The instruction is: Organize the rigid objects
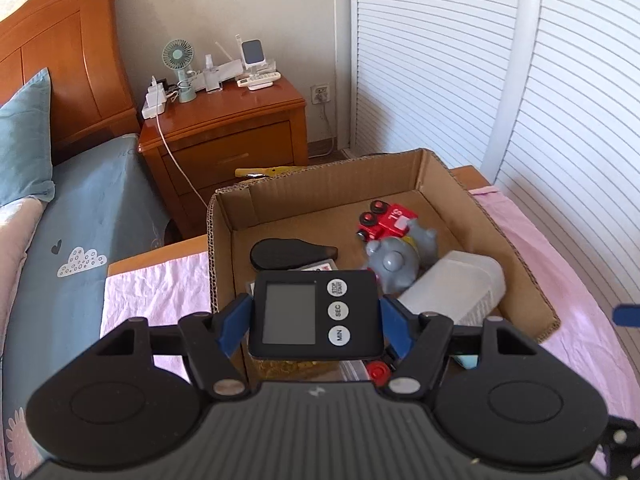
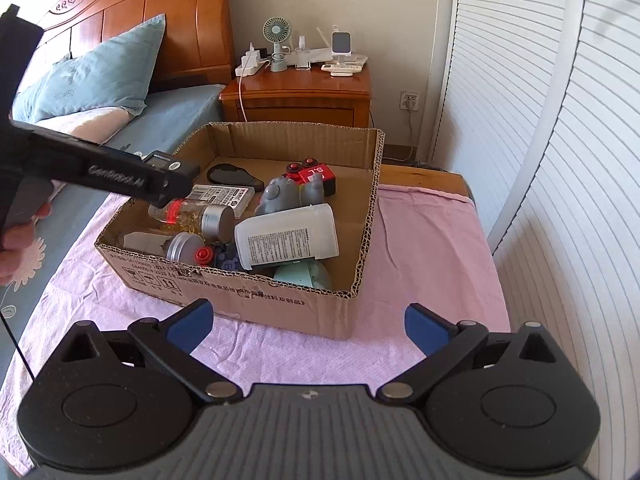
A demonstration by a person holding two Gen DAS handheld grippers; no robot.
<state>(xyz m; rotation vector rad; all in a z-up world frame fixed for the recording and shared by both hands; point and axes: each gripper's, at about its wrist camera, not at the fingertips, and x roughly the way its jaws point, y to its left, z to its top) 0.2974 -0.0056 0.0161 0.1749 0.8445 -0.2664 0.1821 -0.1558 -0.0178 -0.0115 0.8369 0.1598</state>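
Observation:
My left gripper (image 1: 314,326) is shut on a black digital timer (image 1: 314,314) with three round white buttons, held over the near left part of an open cardboard box (image 1: 320,178). The right wrist view shows that gripper (image 2: 168,178) with the timer (image 2: 164,162) above the box's left wall (image 2: 140,216). Inside lie a red toy truck (image 2: 316,174), a grey toy animal (image 2: 286,196), a white plastic bottle (image 2: 286,238), two glass jars with metal lids (image 2: 200,216), a flat black case (image 2: 232,174) and a teal item (image 2: 306,274). My right gripper (image 2: 306,326) stands open and empty before the box's near wall.
The box sits on a pink cloth (image 2: 420,248) over a low wooden table beside a bed with a blue pillow (image 2: 96,76). A wooden nightstand (image 2: 298,94) with a fan, chargers and remotes stands behind. White slatted doors (image 2: 560,160) run along the right. A hand (image 2: 16,240) grips the left handle.

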